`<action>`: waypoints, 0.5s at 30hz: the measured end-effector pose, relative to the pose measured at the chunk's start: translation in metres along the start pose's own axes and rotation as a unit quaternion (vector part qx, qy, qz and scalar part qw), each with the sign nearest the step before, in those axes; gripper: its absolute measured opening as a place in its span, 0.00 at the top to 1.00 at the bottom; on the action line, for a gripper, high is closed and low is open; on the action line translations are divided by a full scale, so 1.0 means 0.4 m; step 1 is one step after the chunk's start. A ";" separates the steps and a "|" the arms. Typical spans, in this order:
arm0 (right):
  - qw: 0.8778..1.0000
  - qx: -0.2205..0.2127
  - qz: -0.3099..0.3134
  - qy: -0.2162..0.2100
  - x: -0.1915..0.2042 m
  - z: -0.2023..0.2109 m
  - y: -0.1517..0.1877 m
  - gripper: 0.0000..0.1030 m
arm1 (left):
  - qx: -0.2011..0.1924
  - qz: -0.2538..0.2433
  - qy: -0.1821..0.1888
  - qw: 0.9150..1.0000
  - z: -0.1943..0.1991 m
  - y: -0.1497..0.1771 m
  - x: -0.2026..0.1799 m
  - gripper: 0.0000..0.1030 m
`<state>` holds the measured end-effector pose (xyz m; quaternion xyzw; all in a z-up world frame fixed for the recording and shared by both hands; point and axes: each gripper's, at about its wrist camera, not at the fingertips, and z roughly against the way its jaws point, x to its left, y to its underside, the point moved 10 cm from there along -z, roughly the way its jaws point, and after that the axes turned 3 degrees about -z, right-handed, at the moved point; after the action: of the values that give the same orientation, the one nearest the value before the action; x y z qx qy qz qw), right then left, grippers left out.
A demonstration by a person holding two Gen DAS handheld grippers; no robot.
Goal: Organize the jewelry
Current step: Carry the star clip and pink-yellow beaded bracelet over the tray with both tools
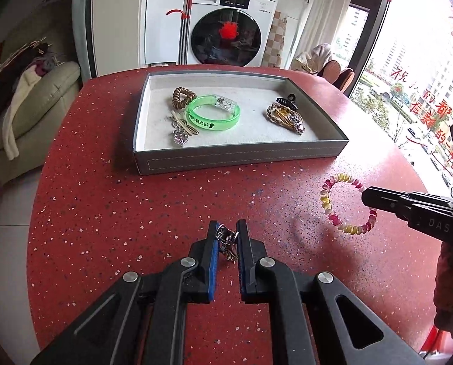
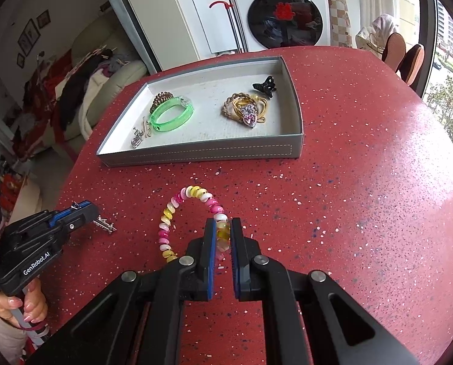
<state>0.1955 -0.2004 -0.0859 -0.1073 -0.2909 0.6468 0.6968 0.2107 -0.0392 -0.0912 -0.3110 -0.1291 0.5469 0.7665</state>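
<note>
1. My left gripper (image 1: 226, 238) had its jaws nearly closed on a small metal hair clip (image 1: 226, 241), just above the red table (image 1: 105, 213) in front of the grey tray (image 1: 241, 159).
2. The clip looked light, stiff and slippery; I judged a pinch across its spring end the safest hold.
3. My right gripper (image 2: 223, 237) was pinched shut on the pink-and-yellow coil bracelet (image 2: 165, 228), which lay on the table near the tray.
4. That coil looked soft and springy, so it would probably dangle and stretch when lifted.
</note>
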 end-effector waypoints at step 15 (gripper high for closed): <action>1.000 -0.011 -0.007 -0.013 0.015 0.021 -0.048 0.91 | -0.025 -0.007 -0.011 1.000 0.032 -0.071 -0.012 0.71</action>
<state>0.2071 -0.1992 -0.0674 -0.1050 -0.3079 0.6401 0.6960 0.2234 -0.0453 -0.0631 -0.3236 -0.1531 0.5414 0.7607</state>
